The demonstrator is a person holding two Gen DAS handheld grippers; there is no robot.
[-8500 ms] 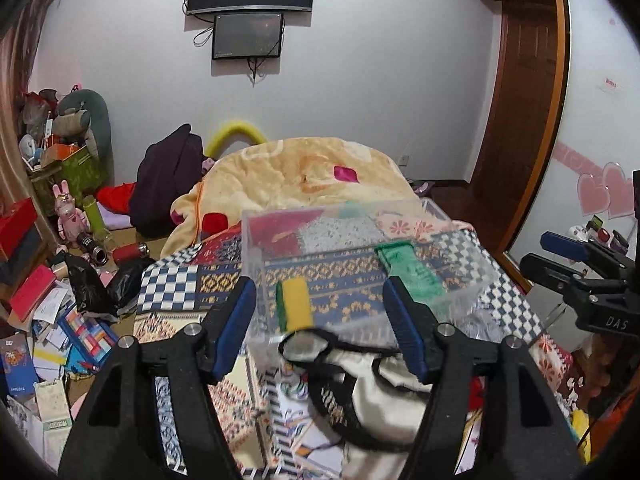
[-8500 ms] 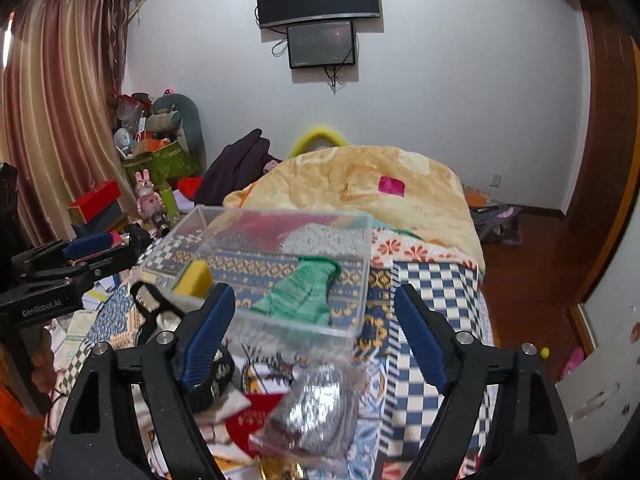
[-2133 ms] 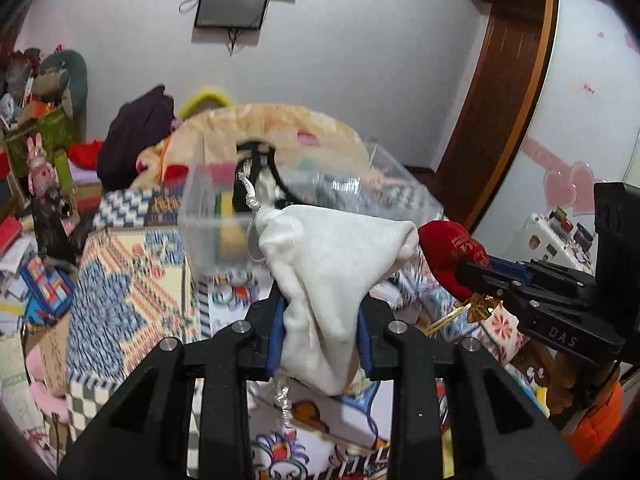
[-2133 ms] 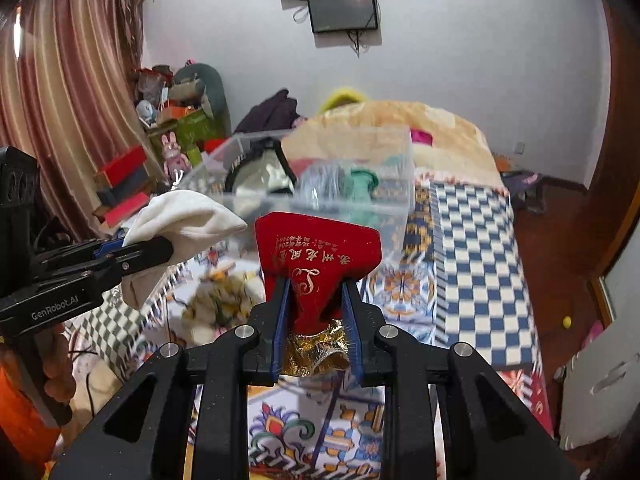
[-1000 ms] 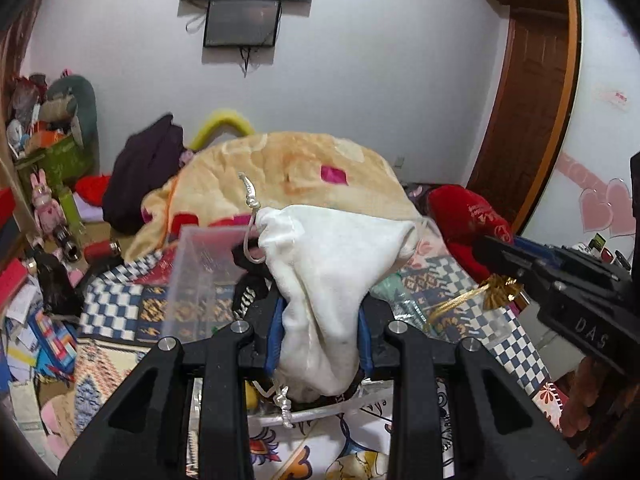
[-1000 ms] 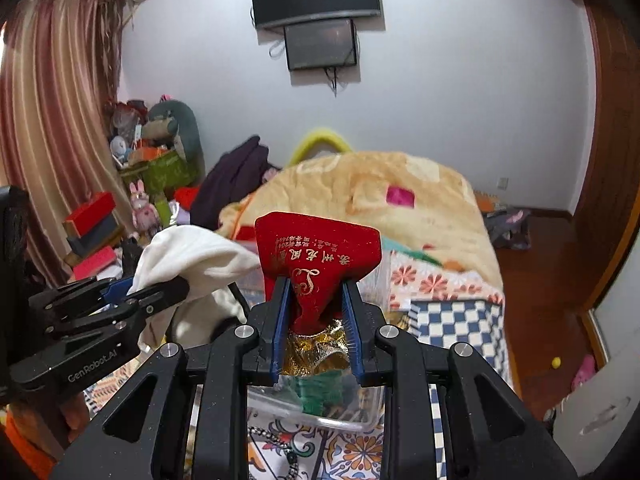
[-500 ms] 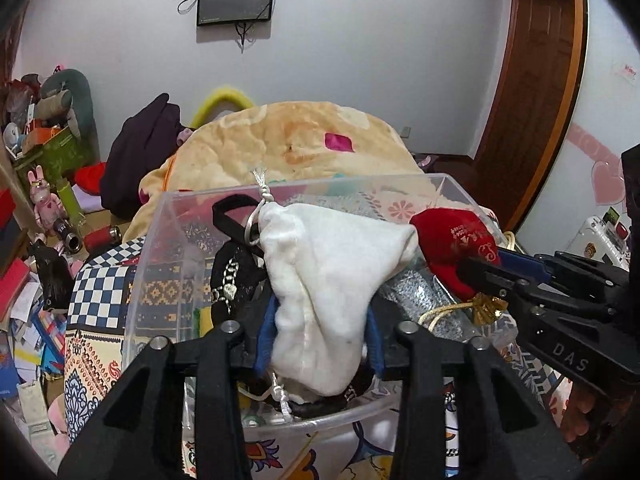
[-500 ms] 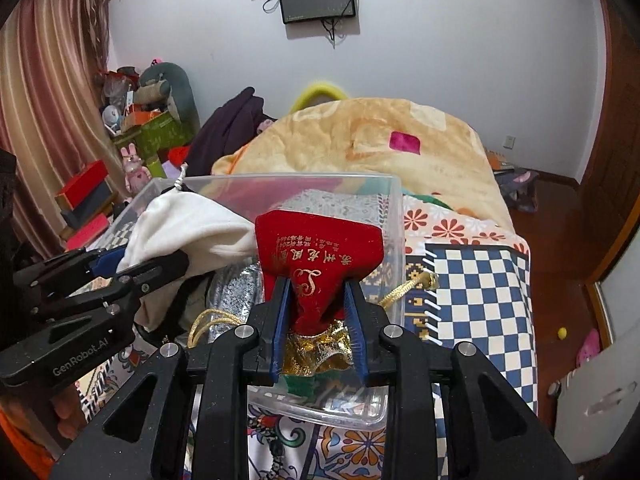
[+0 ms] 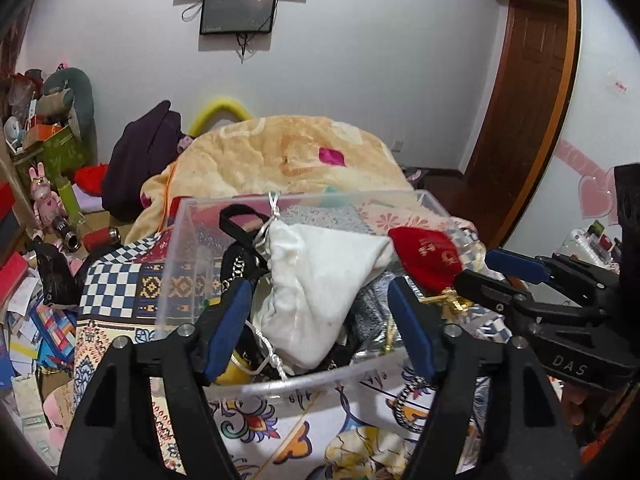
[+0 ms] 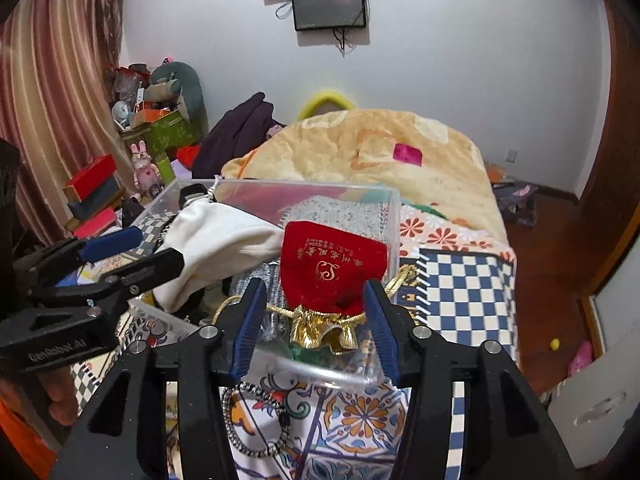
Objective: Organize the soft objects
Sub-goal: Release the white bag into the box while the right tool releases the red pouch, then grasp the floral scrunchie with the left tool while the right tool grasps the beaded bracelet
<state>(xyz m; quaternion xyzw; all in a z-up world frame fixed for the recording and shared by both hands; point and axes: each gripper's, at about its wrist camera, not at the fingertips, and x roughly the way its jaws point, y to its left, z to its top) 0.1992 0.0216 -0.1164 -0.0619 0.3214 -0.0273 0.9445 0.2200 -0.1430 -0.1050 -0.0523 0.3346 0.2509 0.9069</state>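
A clear plastic bin (image 9: 188, 264) (image 10: 394, 216) stands on the patterned bed cover. A white drawstring pouch (image 9: 320, 280) (image 10: 216, 244) lies in the bin on top of a black strap and silvery items. My left gripper (image 9: 320, 312) is open, its fingers on either side of the pouch. A red velvet pouch with gold trim (image 10: 332, 272) (image 9: 428, 256) rests at the bin's right side. My right gripper (image 10: 316, 320) is open around it, jaws apart from the cloth.
A yellow blanket (image 9: 280, 156) is heaped behind the bin. A beaded chain (image 10: 248, 420) lies on the cover in front. Boxes, toys and papers (image 9: 36, 240) crowd the floor at left. A wooden door (image 9: 520, 100) is at right.
Both grippers have opened and let go of their pouches, which now rest in the bin. Before that both pouches were carried from the bed cover over to the bin.
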